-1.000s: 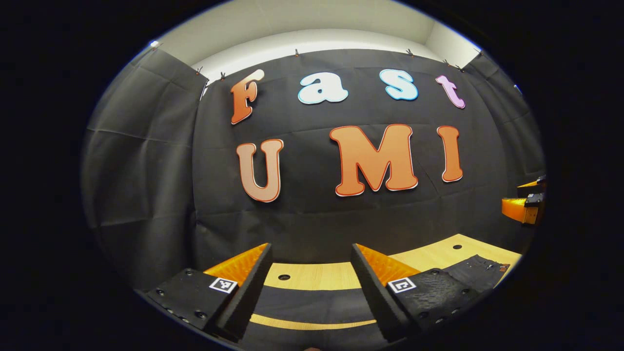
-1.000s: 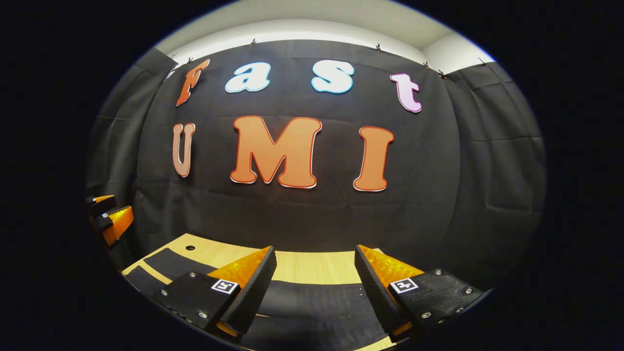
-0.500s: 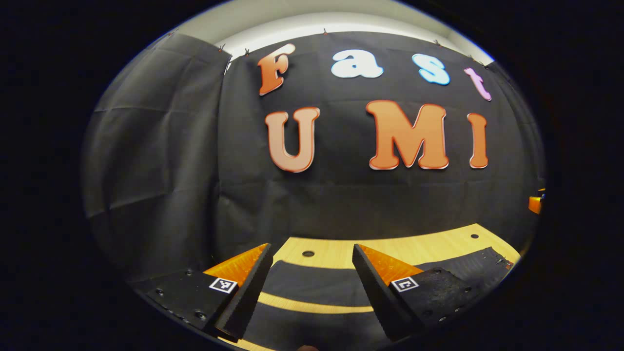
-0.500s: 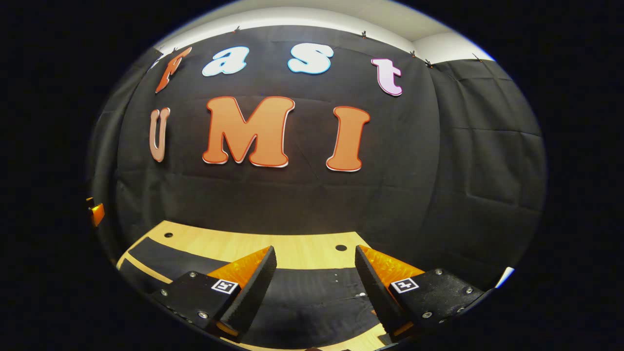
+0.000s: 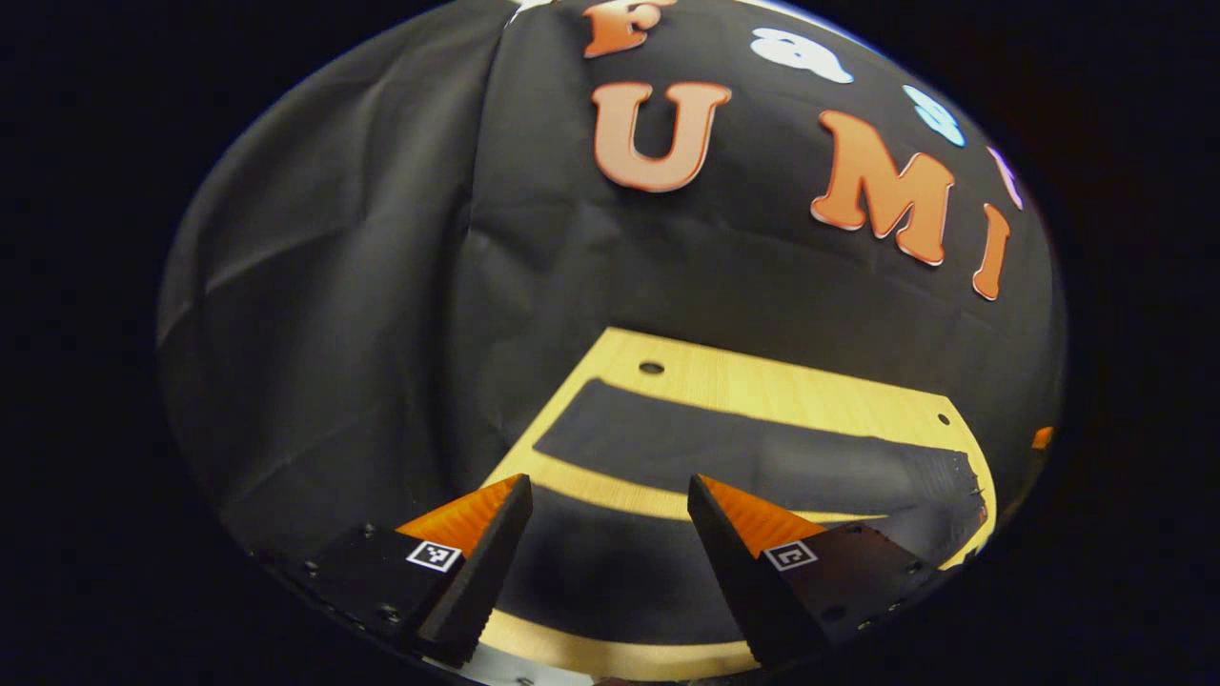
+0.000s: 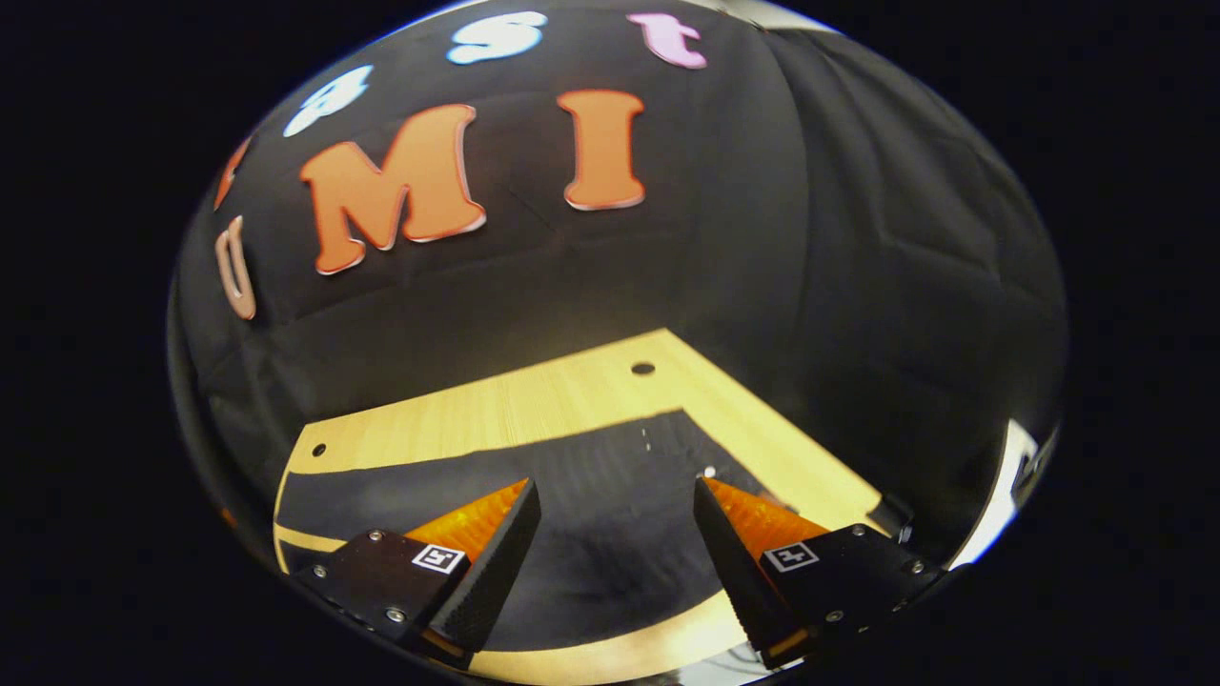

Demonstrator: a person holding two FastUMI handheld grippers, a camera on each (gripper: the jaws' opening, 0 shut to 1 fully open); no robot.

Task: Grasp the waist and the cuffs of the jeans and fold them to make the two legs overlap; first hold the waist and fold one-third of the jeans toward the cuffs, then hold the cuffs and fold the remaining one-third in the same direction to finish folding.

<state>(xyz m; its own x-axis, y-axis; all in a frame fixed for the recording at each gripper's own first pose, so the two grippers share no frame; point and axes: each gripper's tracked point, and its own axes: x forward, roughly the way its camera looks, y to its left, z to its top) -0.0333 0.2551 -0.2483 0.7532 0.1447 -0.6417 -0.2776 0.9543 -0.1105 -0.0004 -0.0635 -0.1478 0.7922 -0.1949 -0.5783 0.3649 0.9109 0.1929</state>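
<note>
both grippers (image 5: 605, 495) (image 6: 615, 500) open above jeans (image 5: 753, 457)

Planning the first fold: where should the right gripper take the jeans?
Probably the near waist edge of the jeans, from above, right gripper open. The cloth lies flat on the table, so one finger must slip under that edge.

You saw the dark jeans (image 5: 753, 457) lying flat and unfolded on the light wooden table (image 5: 762, 386), legs apart with a strip of wood between them; the waist end (image 6: 620, 486) lay spread flat.
</note>
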